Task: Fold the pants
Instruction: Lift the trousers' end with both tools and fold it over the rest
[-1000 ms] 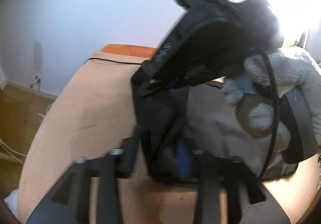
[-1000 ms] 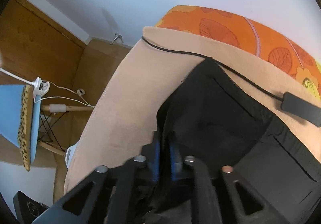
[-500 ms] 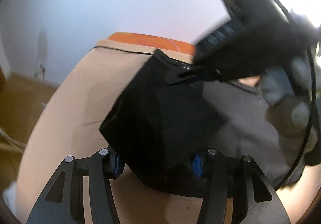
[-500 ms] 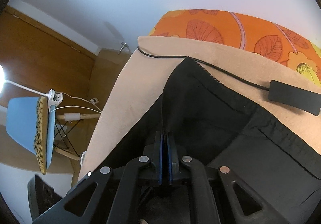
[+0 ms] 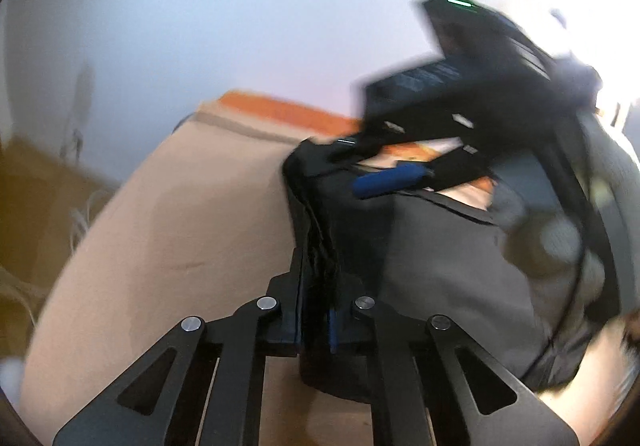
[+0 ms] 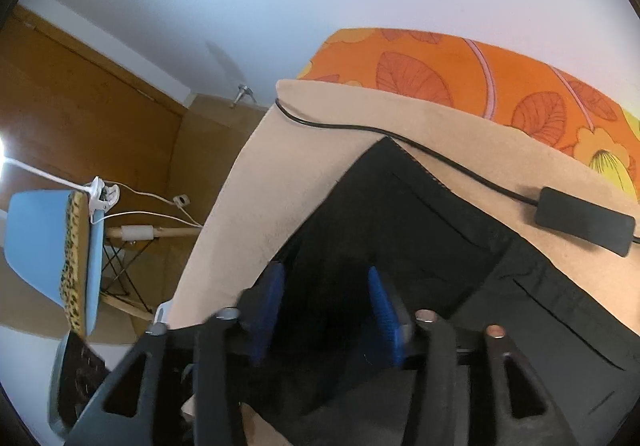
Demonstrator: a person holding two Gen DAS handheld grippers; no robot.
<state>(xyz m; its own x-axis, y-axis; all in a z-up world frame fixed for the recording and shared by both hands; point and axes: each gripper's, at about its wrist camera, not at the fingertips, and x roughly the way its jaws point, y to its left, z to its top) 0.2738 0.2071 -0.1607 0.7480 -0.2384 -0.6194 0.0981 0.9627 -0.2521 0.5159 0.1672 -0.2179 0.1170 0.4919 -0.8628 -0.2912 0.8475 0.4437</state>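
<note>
1. The left gripper (image 5: 316,310) has just closed; its black fingers with blue pads are clamped together on a bunched fold of the black fabric pants (image 5: 440,278), which rises from between them.
2. The right gripper (image 6: 326,310) has just opened; its blue pads (image 6: 384,310) stand apart with pants cloth (image 6: 400,214) lying between and below them, and neither pad presses on it.
3. The pants lie on a beige blanket-covered bed (image 6: 240,214), spreading away from both grippers toward the far edge.
4. Only the left wrist view shows the right gripper from outside (image 5: 460,118): blurred, above the pants' far corner, one blue pad (image 5: 390,180) over the cloth, carried by a hand in a grey knitted glove (image 5: 560,242).
5. Only the right wrist view shows a black cable with a black oblong box (image 6: 584,222) on the bed beyond the pants, an orange leaf-patterned cover (image 6: 460,74) along the wall, and a blue chair (image 6: 36,242) on the wooden floor (image 6: 100,118) to the left.
6. No container can be seen in either view.
</note>
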